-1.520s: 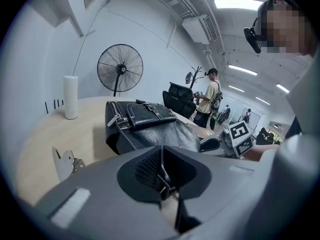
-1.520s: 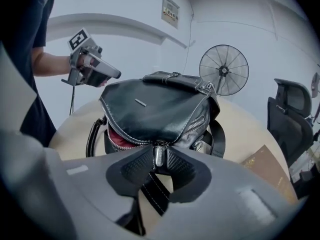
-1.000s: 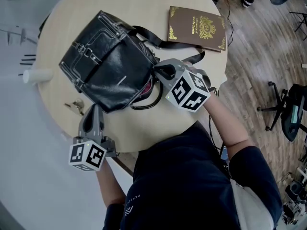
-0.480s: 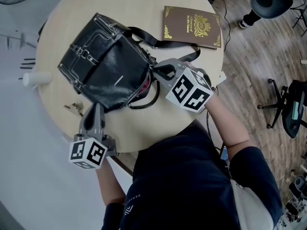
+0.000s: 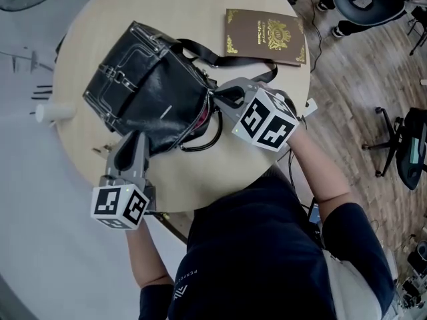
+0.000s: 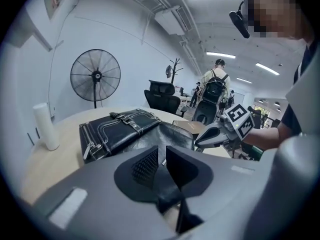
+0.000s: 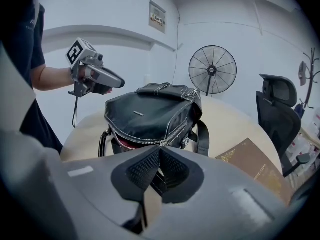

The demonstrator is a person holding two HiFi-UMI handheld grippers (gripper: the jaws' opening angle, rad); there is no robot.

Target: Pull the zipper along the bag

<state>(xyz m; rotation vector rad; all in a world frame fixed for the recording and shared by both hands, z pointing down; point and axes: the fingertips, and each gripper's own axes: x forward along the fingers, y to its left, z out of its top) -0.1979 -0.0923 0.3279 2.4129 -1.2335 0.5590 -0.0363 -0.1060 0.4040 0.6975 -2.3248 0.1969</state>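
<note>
A black leather bag (image 5: 150, 92) lies on the round table (image 5: 200, 172), its zipper partly undone over a red lining (image 5: 203, 119). My right gripper (image 5: 217, 99) is at the bag's zipper end. In the right gripper view it (image 7: 159, 154) is shut on the zipper pull (image 7: 163, 143). My left gripper (image 5: 137, 139) reaches the bag's near lower corner. Its jaws (image 6: 161, 156) have just been opening and show a narrow gap, with the bag's black edge (image 6: 165, 134) between them.
A brown book with gold print (image 5: 265, 37) lies at the table's far right, by the bag's strap (image 5: 233, 62). A white cylinder (image 5: 55, 112) stands at the left rim, with small keys (image 5: 100, 150) near it. Office chairs (image 5: 407, 152) stand on the wooden floor to the right.
The left gripper has moved a little toward the bag's corner and rolled. The right gripper and the bag have stayed where they were.
</note>
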